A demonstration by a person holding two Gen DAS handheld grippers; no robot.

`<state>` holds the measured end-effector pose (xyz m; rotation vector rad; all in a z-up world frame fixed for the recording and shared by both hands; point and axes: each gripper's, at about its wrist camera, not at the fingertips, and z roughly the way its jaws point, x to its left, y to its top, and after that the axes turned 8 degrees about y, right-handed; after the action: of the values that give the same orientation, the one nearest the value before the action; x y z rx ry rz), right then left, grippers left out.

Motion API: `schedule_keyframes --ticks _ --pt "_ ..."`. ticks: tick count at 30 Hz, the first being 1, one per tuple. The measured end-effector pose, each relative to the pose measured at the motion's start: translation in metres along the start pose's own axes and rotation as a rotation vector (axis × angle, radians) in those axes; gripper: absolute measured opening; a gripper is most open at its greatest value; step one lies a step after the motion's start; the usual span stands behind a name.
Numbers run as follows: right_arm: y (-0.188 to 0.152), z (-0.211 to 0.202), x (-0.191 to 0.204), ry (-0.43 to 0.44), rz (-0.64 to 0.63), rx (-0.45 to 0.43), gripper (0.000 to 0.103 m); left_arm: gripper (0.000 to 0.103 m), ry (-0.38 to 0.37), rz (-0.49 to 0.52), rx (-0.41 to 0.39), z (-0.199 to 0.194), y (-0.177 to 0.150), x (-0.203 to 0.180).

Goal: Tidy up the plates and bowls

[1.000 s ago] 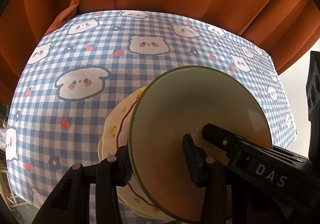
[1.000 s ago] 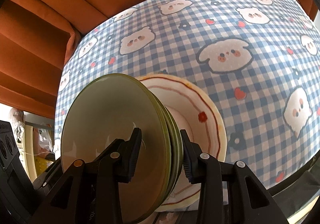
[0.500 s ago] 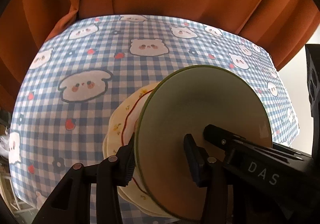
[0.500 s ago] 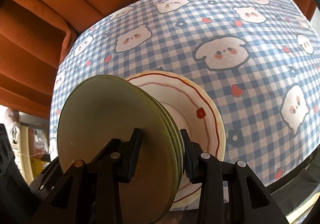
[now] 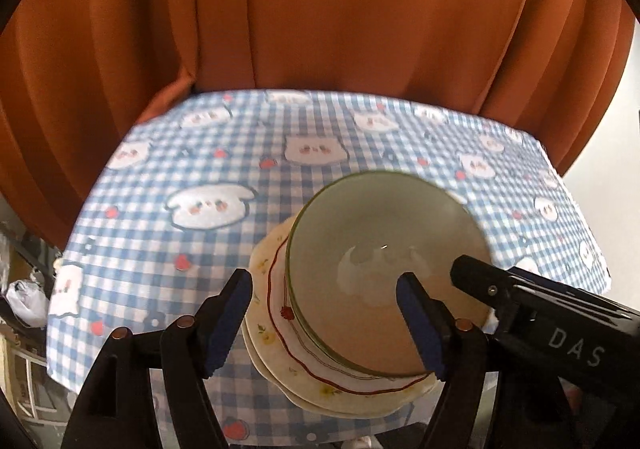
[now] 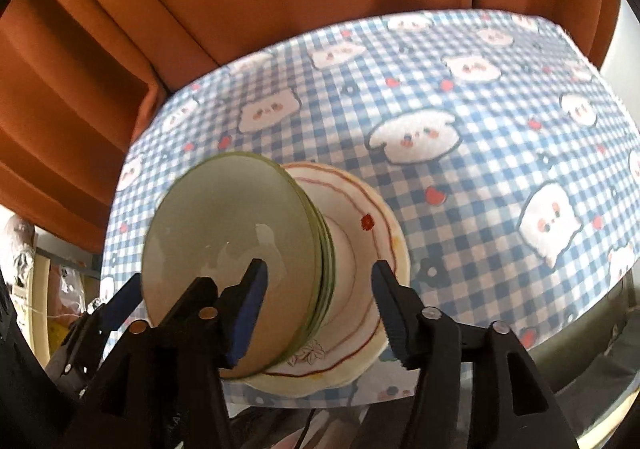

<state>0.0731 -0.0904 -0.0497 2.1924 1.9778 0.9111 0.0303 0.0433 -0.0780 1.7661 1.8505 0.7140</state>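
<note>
L claw (image 5: 324,323) jaws just opened wide, astride green bowl (image 5: 384,273) rim, no grip. R claw (image 6: 318,299) likewise, opp. side. Bowls sit stacked on plates (image 6: 360,257).

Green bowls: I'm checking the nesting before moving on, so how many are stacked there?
3, judging by the rims: the green bowls sit nested on the cream plates, near the tablecloth's front edge. More may be hidden inside.

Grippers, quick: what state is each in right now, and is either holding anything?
Left gripper: open, jaws just widened, straddling the green bowl rim, holding nothing.
Right gripper: open, jaws just widened off the same rim, holding nothing.
</note>
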Motion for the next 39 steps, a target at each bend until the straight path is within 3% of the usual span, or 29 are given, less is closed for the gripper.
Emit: schedule_keyframes --ticks 8,16,22,26,39 --pt "-0.025 -0.057 -0.025 0.001 -0.111 -0.163 0.069 0.086 0.095 -0.019 -0.145 -0.045 -0.034 -0.027" --pt "-0.067 -0.094 -0.064 -0.091 -0.203 -0.258 0.070 0.089 0.097 -0.050 -0.207 -0.069 -0.075 -0.051" --pt "-0.100 -0.111 -0.087 -0.137 -0.267 -0.335 0.070 0.090 0.086 -0.038 -0.223 -0.079 -0.099 -0.069" --pt "-0.113 -0.123 -0.095 -0.117 -0.299 -0.368 0.073 0.091 0.079 -0.027 -0.229 -0.085 -0.110 -0.083" --pt "-0.131 -0.142 -0.112 -0.106 -0.272 -0.401 0.078 0.094 0.104 -0.040 -0.250 -0.104 -0.124 -0.100"
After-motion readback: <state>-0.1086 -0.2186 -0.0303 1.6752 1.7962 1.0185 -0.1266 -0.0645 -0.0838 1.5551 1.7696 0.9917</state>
